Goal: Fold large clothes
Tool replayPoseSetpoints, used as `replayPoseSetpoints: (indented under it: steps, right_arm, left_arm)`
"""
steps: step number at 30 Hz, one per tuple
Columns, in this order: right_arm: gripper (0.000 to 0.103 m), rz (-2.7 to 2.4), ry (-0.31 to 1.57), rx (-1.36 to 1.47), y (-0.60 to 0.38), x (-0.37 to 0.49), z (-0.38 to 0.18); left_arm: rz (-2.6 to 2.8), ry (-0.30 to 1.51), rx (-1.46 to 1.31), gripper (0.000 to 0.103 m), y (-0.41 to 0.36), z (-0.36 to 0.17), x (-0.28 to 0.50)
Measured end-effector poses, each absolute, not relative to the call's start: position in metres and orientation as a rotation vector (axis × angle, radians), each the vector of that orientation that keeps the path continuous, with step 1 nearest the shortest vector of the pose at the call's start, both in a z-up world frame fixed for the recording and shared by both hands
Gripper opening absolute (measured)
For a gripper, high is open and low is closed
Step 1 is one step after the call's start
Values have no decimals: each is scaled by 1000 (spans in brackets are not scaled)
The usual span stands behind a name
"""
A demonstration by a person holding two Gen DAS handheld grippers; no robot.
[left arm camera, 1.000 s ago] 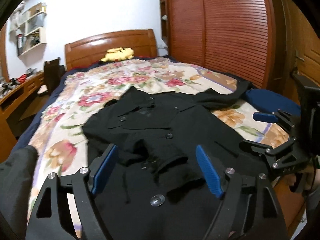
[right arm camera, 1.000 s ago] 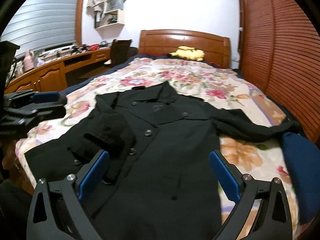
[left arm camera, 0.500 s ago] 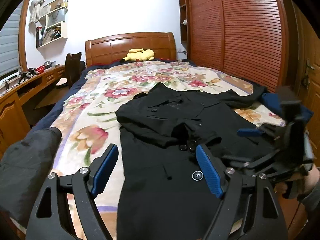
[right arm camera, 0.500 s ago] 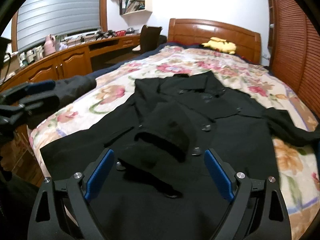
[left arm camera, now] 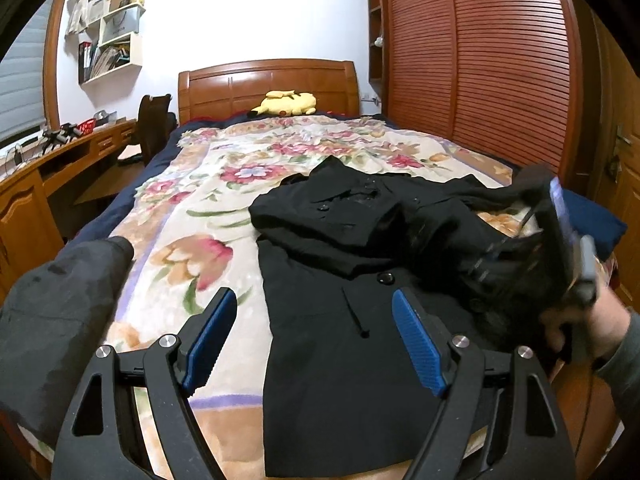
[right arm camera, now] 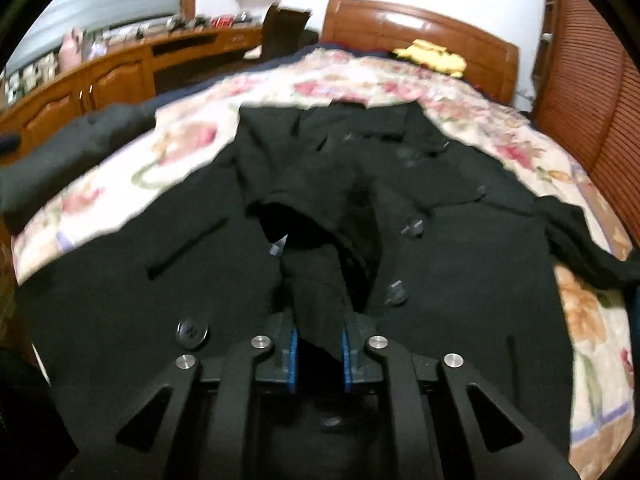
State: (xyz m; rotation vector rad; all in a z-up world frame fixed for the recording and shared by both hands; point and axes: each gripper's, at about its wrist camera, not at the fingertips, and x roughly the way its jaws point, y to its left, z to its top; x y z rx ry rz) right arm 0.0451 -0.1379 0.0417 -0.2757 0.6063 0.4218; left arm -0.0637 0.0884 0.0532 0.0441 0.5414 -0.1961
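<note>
The right hand-held gripper (right arm camera: 318, 346) has just been closing and now pinches a fold of the black coat's (right arm camera: 460, 264) sleeve between its blue pads; the left hand-held gripper (left arm camera: 314, 338) hovers with jaws spread, empty, above the coat's near left edge. The coat lies on the near right of the bed (left arm camera: 192, 208), hem at the near edge. Bare floral quilt stretches left and far; a grey garment (left arm camera: 60, 292) drapes the near-left corner.

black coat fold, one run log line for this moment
right gripper: just closed on black coat sleeve | left gripper: open, empty, over coat hem | coat on floral bedspread
</note>
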Motion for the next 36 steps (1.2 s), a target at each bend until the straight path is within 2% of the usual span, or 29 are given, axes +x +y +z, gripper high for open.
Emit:
replayPoseSetpoints:
  steps: [8, 15, 23, 27, 28, 30, 31, 33, 36]
  right_arm:
    - [11, 405, 529, -28, -240, 45, 96]
    - [11, 269, 657, 88, -316, 66, 78]
    - [11, 258, 719, 78, -337, 69, 46]
    - [11, 289, 726, 81, -330, 49, 51]
    - [13, 285, 719, 69, -330, 48, 53]
    - [32, 242, 712, 20, -328, 40, 59]
    - [37, 219, 703, -10, -328, 35, 65]
    - [55, 183, 671, -73, -323, 33, 68]
    - [56, 163, 597, -92, -323, 27, 73]
  left_arm:
    - [-190, 532, 17, 81, 91, 54, -65]
    - [-190, 538, 22, 81, 88, 53, -63]
    - [-191, 539, 24, 81, 85, 52, -63]
    - [-198, 537, 30, 81, 82, 51, -62]
    - [-199, 537, 30, 81, 81, 51, -62]
    - [-200, 536, 30, 81, 80, 51, -62]
    - [-202, 533, 29, 81, 79, 51, -62]
    - [-206, 524, 28, 81, 75, 52, -63]
    - [-208, 503, 26, 81, 70, 55, -66]
